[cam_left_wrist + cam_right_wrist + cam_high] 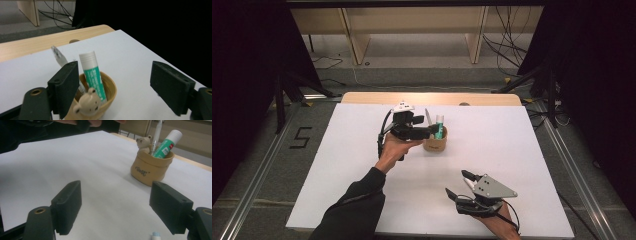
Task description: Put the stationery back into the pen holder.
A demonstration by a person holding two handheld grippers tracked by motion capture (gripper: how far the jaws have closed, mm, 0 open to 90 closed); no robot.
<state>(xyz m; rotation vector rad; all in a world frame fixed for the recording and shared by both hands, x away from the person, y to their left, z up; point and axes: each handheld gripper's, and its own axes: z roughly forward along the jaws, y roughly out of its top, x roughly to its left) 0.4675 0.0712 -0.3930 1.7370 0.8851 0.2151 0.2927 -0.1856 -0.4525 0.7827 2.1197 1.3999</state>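
White paper covers the worktop, where the left gripper hovers just above a tan pen cup, fingers spread and empty. A green-and-white glue stick and a clear pen stand inside the cup. Well apart at right, the right gripper rests low, fingers spread.

A: We see the black two-jaw left gripper with a small white cap on top and a black cable looping from its body. The person's left forearm wears a long black sleeve.

B: We also see the black two-jaw right gripper, topped by a grey three-cornered plate dotted with small dark screws. In both gripper views we note thick matte-black rectangular pads, each with one screw hole and a brass-ringed hole behind.
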